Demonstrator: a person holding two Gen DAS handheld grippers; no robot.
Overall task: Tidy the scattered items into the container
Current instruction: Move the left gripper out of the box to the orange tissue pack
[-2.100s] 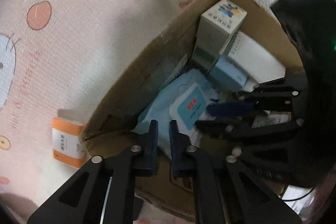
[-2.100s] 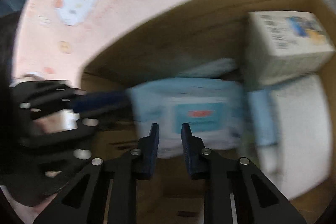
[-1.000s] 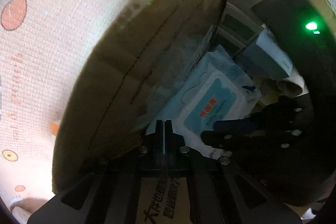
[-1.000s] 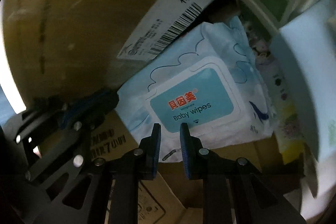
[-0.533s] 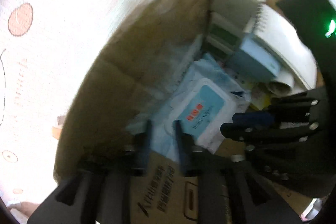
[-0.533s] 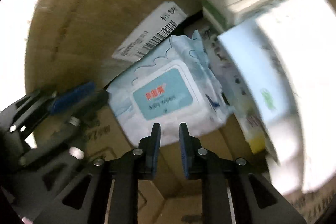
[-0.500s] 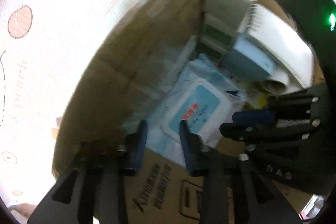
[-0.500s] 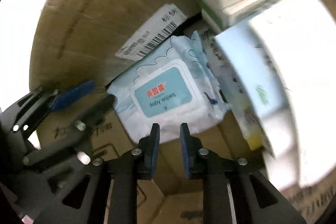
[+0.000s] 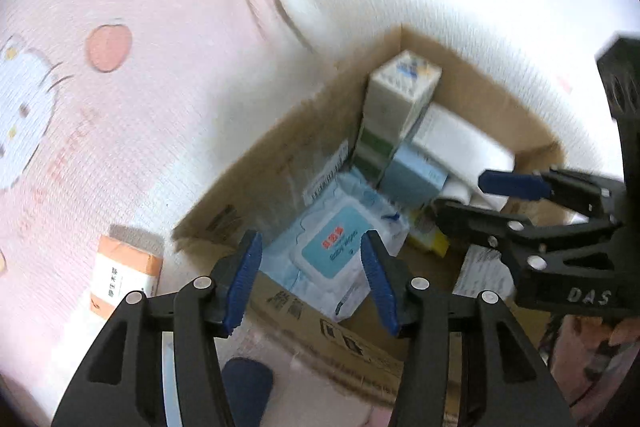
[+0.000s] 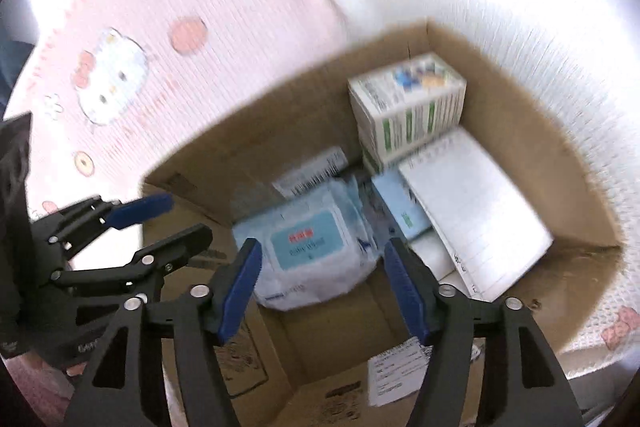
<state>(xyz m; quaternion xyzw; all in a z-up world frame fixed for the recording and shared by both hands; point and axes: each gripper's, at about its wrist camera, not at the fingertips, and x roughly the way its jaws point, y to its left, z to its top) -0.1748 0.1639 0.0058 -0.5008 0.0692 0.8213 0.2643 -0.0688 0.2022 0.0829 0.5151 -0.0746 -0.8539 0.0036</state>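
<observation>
Both tongs, left (image 9: 310, 281) and right (image 10: 322, 285), opening, empty. Orange pack (image 9: 122, 277) left of left tongs, outside box (image 9: 276, 155): easy to miss.

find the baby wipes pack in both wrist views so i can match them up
Left wrist view: the baby wipes pack lies on the floor of the cardboard box, lower centre, framed by that claw's blue pads.
Right wrist view: the pack lies centre-left on the box floor, again framed by the pads.
Shared landmark: the green-and-white carton standing in the box's far corner.
</observation>
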